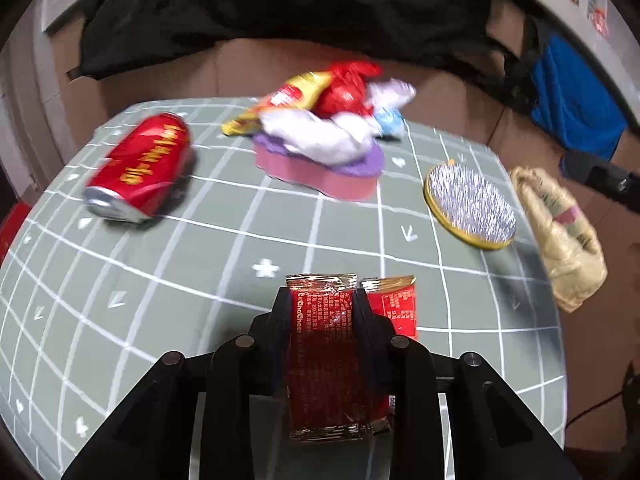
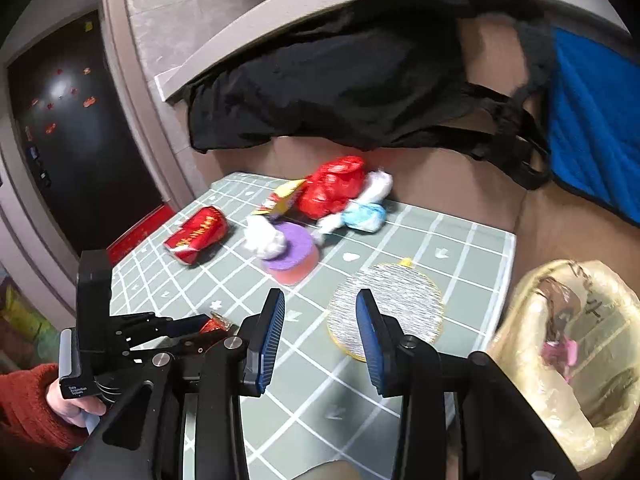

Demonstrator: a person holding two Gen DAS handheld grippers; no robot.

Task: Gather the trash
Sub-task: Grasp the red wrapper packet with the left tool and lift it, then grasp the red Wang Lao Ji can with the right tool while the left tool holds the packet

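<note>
The counter (image 1: 168,280) wears a grey-green mat ruled in white squares with small hearts, stars and arrows; behind it rises brown cardboard (image 1: 248,68), draped along the top with black cloth (image 1: 280,4) and, to the right, blue fabric (image 1: 576,92); in the right wrist view a dark door (image 2: 76,136) with small stickers stands at the far left.

On the mat a red can (image 1: 140,168) lies on its side at the left; toward the back a pink and purple sponge (image 1: 320,168) carries a heap of crumpled white, red, yellow and pale blue wrappers (image 1: 332,108); a round gold-rimmed brush (image 1: 470,206) lies bristles up at the right; off the right edge of the mat hangs a yellowish plastic bag (image 2: 568,344) with its mouth agape.

The left tool (image 1: 322,300) is pinching a red snack packet (image 1: 322,344) just above the near part of the mat; the right tool (image 2: 320,320) has its blue-padded fingers (image 2: 272,332) spread apart with nothing between them, poised over the mat beside the brush and near the bag.
</note>
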